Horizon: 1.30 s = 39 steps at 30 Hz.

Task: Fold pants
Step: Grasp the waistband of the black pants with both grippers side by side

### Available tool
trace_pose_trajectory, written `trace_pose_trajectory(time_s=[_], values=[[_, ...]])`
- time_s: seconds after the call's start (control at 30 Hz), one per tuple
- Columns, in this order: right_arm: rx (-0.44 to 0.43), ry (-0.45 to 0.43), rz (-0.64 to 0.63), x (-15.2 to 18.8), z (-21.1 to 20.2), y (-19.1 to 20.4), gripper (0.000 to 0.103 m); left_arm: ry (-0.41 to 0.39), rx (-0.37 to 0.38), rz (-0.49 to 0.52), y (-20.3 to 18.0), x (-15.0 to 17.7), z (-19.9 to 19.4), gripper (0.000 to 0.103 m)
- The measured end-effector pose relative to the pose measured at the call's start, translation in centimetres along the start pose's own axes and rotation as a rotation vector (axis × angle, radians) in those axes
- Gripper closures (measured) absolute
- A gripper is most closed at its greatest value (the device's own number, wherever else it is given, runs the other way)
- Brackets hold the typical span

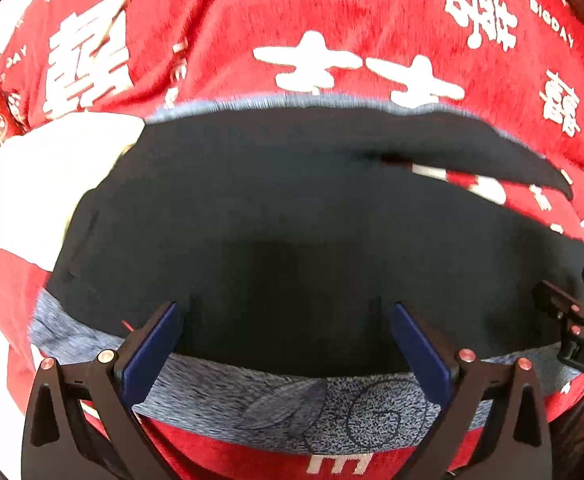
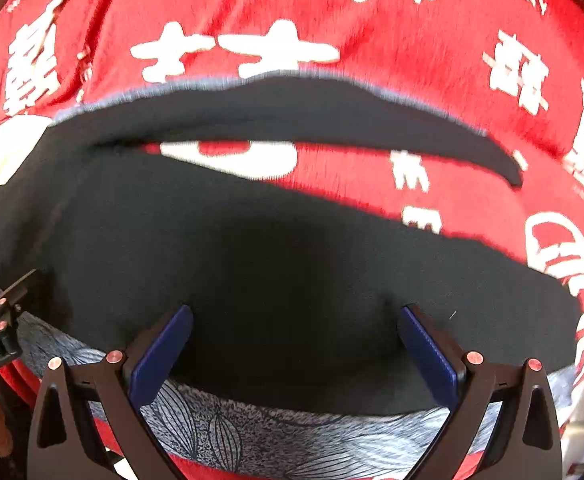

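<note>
Left wrist view: both grippers, left (image 1: 286,340) and right (image 2: 293,344), hover wide open, empty, over dark pants (image 1: 292,220).

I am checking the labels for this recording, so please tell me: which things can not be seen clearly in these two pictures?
- Pants: the whole shape; both views crop them.
- Grey patterned cloth: mostly hidden beneath the pants.
- White item: partly under the pants; washed out.
- Red cloth: print blurred, right view.
- Left gripper and right gripper: open; contact with the fabric unclear.
</note>
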State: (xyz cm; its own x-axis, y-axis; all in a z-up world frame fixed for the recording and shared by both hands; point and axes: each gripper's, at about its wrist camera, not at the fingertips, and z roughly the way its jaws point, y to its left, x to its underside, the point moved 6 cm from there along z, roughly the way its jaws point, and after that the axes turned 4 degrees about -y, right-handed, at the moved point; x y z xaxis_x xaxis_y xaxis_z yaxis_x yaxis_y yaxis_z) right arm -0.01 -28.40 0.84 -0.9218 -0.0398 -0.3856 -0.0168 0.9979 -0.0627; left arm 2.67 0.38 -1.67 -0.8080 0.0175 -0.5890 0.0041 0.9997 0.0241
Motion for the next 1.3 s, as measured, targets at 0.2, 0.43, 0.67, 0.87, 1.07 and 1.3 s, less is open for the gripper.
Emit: trace_pose_trajectory(time_s=[0.2,0.43,0.67,0.87,1.07,1.3], values=[[-0.034,-0.049,-0.041,-2.2,-2.0,1.3,0.000,-0.027,-0.026,0.005,1.0,-2.0,-1.4,0.000],[-0.062,-0.066,-0.096,-3.1,-3.2,3.7,0.000,-0.035,-0.043,-0.002,1.6,-2.4,-2.1,0.000],[-0.084,-0.083,-0.136,-3.5,-4.0,5.7,0.000,-0.040,-0.051,-0.024,2.3,-2.4,-2.6,0.000],[-0.102,-0.081,-0.152,-3.4,-4.1,7.0,0.000,-0.045,-0.052,-0.025,2.6,-2.4,-2.9,0.000],[-0.120,-0.084,-0.181,-3.9,-4.1,8.7,0.000,-0.044,-0.057,-0.028,3.5,-2.8,-2.8,0.000],[-0.131,-0.075,-0.219,-4.9,-3.1,10.8,0.000,-0.019,-0.055,-0.051,5.1,-4.1,-2.0,0.000]])
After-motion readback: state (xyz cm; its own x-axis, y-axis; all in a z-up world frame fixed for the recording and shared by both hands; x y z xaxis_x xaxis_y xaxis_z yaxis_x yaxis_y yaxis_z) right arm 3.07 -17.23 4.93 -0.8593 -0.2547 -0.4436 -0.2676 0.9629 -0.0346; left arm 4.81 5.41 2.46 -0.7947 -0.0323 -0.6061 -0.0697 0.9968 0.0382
